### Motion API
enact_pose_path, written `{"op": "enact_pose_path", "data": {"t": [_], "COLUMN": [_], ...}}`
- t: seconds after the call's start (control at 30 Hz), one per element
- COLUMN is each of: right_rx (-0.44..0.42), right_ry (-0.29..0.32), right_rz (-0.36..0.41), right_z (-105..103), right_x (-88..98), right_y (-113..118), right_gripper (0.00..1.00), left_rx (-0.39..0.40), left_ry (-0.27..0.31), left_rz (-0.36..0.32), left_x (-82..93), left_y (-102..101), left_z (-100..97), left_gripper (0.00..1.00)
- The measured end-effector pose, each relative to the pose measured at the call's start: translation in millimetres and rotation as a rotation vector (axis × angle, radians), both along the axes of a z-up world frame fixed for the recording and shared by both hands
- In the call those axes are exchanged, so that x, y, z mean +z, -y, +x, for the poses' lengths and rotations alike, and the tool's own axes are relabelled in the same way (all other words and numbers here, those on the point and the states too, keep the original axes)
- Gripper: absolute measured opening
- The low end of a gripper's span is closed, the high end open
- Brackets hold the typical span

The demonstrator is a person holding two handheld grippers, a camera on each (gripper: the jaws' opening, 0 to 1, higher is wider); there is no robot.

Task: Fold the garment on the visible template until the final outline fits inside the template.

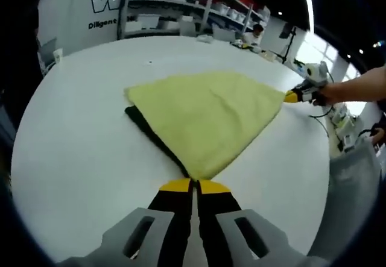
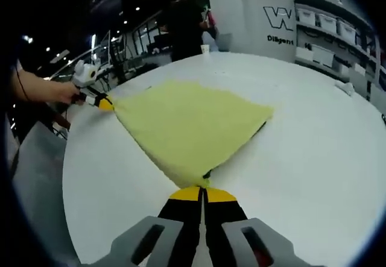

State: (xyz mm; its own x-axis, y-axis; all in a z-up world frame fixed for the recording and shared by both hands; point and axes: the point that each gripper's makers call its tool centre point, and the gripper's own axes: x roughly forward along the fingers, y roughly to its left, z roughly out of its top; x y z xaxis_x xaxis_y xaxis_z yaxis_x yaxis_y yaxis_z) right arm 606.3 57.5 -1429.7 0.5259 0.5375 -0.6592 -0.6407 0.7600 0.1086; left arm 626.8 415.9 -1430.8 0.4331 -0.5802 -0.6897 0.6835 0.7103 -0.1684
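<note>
A yellow-green garment (image 1: 205, 119) lies spread on the white table, pulled into a wedge between two of its corners. Under its left edge shows a strip of the black template (image 1: 148, 131). In the left gripper view my left gripper (image 1: 194, 185) is shut on the near corner. The right gripper (image 1: 292, 96) pinches the far right corner, with a person's arm behind it. In the right gripper view the garment (image 2: 187, 128) narrows toward my right gripper (image 2: 204, 191), which is shut on its tip. There the left gripper (image 2: 104, 103) holds the far left corner, and a sliver of the template (image 2: 261, 126) shows at the right.
The round white table (image 1: 78, 152) has bare surface all around the cloth. Shelves with white bins (image 1: 163, 2) stand behind it. A small white object (image 2: 344, 87) lies near the far edge, and a cup (image 2: 205, 49) stands at the table's back.
</note>
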Motion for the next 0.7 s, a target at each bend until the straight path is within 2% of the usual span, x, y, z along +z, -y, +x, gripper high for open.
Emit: {"op": "enact_pose_path", "data": {"t": [0.07,0.1,0.13,0.17,0.23,0.27,0.3,0.37,0.4,0.43,0.47,0.5,0.53,0.6,0.63,0.7], "right_rx": [0.047,0.067,0.074,0.068,0.069,0.05,0.033,0.017,0.028,0.015,-0.003,0.015,0.032,0.032,0.03,0.027], "right_ry": [-0.009,-0.009,-0.007,-0.014,-0.018,-0.025,-0.035,-0.07,-0.047,-0.063,-0.095,-0.086,-0.078,-0.082,-0.073,-0.073], "right_rz": [-0.031,-0.053,-0.068,-0.055,-0.056,-0.03,0.012,0.032,0.039,0.062,0.081,0.076,0.07,0.068,0.054,0.071], "right_z": [-5.4,-7.3,-9.3,-9.9,-10.3,-9.7,-10.1,-14.1,-14.1,-14.9,-17.7,-18.0,-19.3,-18.3,-15.8,-13.2], "right_x": [-4.4,-6.4,-7.9,-8.3,-9.4,-6.3,-3.2,-4.6,-2.2,-2.4,-4.9,-6.4,-6.9,-11.0,-13.0,-12.8], "right_y": [-0.1,0.8,3.1,3.8,6.0,4.7,-0.2,-3.6,-8.7,-12.5,-16.2,-20.8,-25.4,-30.1,-30.9,-36.1], "right_gripper": [0.0,0.0,0.0,0.0,0.0,0.0,0.0,0.0,0.0,0.03,0.09,0.16,0.17,0.12,0.11,0.09], "left_rx": [-0.034,-0.089,-0.117,-0.156,-0.211,-0.232,-0.243,-0.223,-0.205,-0.199,-0.196,-0.19,-0.192,-0.208,-0.205,-0.198], "left_ry": [0.004,0.035,0.043,0.054,0.088,0.108,0.12,0.097,0.094,0.088,0.078,0.071,0.073,0.08,0.081,0.083], "left_rz": [0.007,0.041,0.075,0.113,0.11,0.096,0.145,0.145,0.15,0.154,0.149,0.149,0.159,0.168,0.154,0.155], "left_x": [-1.2,-2.7,-5.8,-8.7,-5.7,-1.9,-1.7,-2.6,-4.1,-5.7,-7.3,-8.8,-10.5,-11.6,-11.2,-10.5], "left_y": [-0.3,-2.2,-4.8,-7.6,-5.7,-1.7,-6.0,-4.0,-5.2,-6.0,-6.7,-7.9,-9.6,-10.5,-8.8,-8.3], "left_z": [-1.7,-2.4,-4.1,-6.7,-7.0,-7.5,-6.8,-8.2,-7.1,-7.3,-8.9,-9.3,-9.7,-10.4,-10.0,-8.3], "left_gripper": [0.01,0.01,0.01,0.01,0.01,0.02,0.02,0.05,0.11,0.22,0.27,0.27,0.23,0.1,0.05,0.03]}}
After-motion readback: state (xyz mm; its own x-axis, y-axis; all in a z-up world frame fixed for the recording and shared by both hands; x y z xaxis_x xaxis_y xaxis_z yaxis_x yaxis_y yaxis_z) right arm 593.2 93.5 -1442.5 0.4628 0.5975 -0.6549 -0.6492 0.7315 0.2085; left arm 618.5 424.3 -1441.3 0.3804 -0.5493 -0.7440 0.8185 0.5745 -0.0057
